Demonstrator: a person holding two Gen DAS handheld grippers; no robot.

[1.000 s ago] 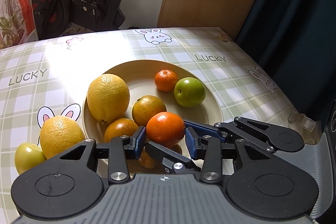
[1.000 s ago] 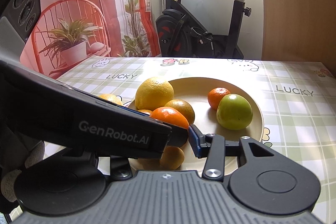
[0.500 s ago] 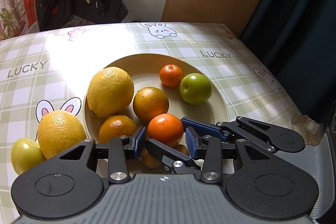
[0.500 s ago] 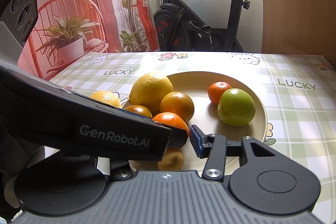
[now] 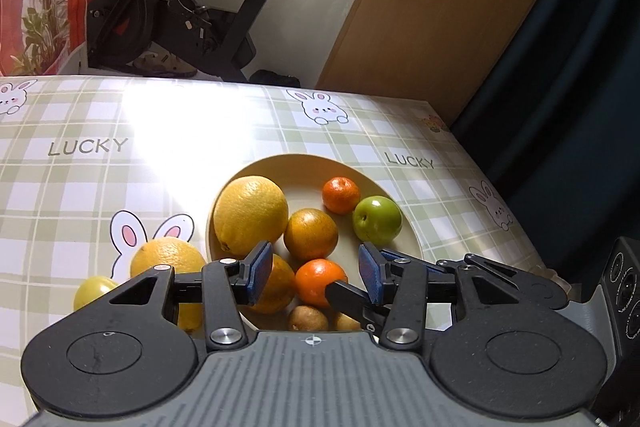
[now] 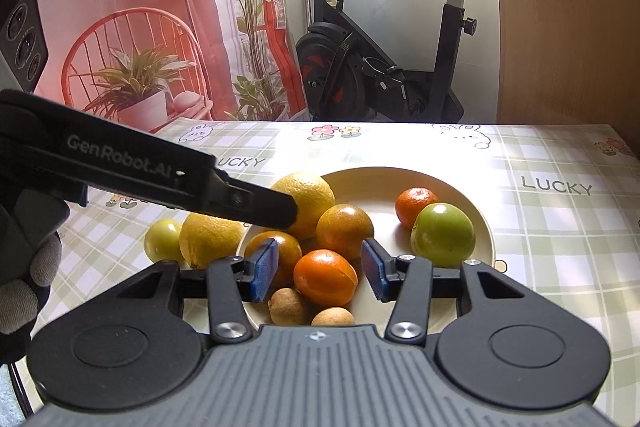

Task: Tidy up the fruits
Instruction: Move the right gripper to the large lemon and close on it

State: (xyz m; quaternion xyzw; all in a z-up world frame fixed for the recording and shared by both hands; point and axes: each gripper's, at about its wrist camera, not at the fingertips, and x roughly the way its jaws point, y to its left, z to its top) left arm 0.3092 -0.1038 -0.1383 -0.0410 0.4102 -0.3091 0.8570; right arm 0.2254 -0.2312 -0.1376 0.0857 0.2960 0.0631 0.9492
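A cream plate [image 5: 304, 179] [image 6: 380, 187] holds a big yellow citrus [image 5: 250, 215], a brownish orange [image 5: 311, 234], a small tangerine [image 5: 341, 195], a green apple [image 5: 377, 219], two small brown fruits [image 5: 308, 318] and a bright orange [image 5: 320, 281] [image 6: 325, 277]. The bright orange rests in the plate. My left gripper [image 5: 315, 273] is open above it, pads well clear on both sides. My right gripper [image 6: 320, 274] is open too, its pads flanking the same orange without touching. A yellow orange [image 5: 166, 259] and a yellow-green fruit [image 5: 94, 291] lie on the cloth left of the plate.
The table with its checked cloth [image 5: 100, 163] ends at the right near a dark curtain [image 5: 580, 87]. Behind stand an exercise bike [image 6: 380, 67] and a wooden panel [image 5: 440, 7]. A gloved hand [image 6: 24, 287] holds the left tool, whose black finger [image 6: 256, 205] crosses over the plate's left side.
My left gripper's jaws have spread and let go of the bright orange, which now sits in the plate. The left gripper has lifted and drawn back; the right jaws now show wide.
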